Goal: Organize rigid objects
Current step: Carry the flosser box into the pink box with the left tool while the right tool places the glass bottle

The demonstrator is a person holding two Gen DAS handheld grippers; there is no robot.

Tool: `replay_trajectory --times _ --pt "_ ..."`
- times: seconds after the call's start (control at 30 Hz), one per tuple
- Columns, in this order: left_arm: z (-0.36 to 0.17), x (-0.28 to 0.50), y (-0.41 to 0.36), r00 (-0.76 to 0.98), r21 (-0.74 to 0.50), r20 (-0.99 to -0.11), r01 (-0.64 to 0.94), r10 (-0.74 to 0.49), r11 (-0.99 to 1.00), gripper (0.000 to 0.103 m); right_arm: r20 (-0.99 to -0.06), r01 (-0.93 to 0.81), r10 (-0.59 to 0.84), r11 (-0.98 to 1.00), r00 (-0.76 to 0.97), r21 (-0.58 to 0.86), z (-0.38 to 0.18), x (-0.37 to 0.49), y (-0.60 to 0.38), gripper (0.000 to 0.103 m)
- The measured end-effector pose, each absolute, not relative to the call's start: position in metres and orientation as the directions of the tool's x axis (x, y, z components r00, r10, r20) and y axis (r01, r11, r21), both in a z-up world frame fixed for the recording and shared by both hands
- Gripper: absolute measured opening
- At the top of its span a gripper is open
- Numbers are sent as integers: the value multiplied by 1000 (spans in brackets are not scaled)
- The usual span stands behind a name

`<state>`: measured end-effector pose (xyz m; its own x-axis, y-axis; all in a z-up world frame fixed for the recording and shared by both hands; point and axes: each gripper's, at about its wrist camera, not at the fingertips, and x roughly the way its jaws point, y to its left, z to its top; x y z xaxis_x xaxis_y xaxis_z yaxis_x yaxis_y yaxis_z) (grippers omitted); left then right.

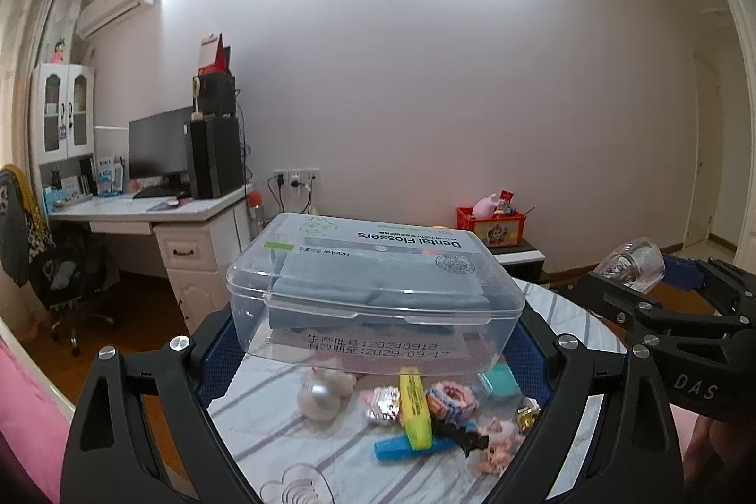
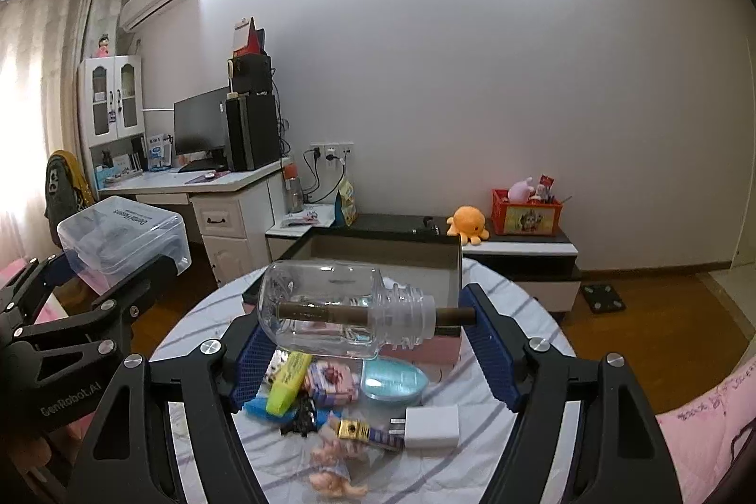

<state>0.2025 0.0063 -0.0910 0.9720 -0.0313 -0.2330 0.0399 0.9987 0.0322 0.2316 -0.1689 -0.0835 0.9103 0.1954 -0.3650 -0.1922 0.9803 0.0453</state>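
My left gripper (image 1: 373,343) is shut on a clear lidded plastic box (image 1: 373,286) labelled Dental Flossers, its blue pads (image 1: 217,350) pressing both sides; the box (image 2: 123,239) is held above the table. My right gripper (image 2: 373,338) is shut on a clear bottle (image 2: 340,310) lying sideways, with a brown stick (image 2: 453,315) poking out of its neck. The bottle's base meets one pad and the stick's end meets the other. Below lie a yellow highlighter (image 2: 288,381), a white charger (image 2: 432,426), a teal oval case (image 2: 392,381) and a small doll (image 2: 330,471).
The small things sit on a round table with a striped cloth (image 2: 519,305), beside an open box with pink sides (image 2: 378,263). Behind stand a white desk (image 2: 222,192) and a low cabinet (image 2: 519,249) with a red crate (image 2: 527,213). Pink bedding (image 2: 708,423) lies at the right.
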Motion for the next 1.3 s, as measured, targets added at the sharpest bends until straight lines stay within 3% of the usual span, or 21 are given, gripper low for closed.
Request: replay_trajectory --times 0.33,0.77,1.0,1.3 --pt "-89 280 10 956 50 -288 73 -55 996 93 -416 -192 178 981 892 7 -84 296 -165 76" --pt "-158 476 13 774 18 -625 148 -104 989 93 -664 -189 119 982 738 -33 -150 466 -161 76" --pt "-198 515 2 666 49 -741 176 -83 983 93 -774 -174 67 983 630 -56 -194 505 -167 76" --pt "-210 518 0 616 54 -785 178 -69 982 94 -806 -183 73 982 588 -44 -195 507 -167 77"
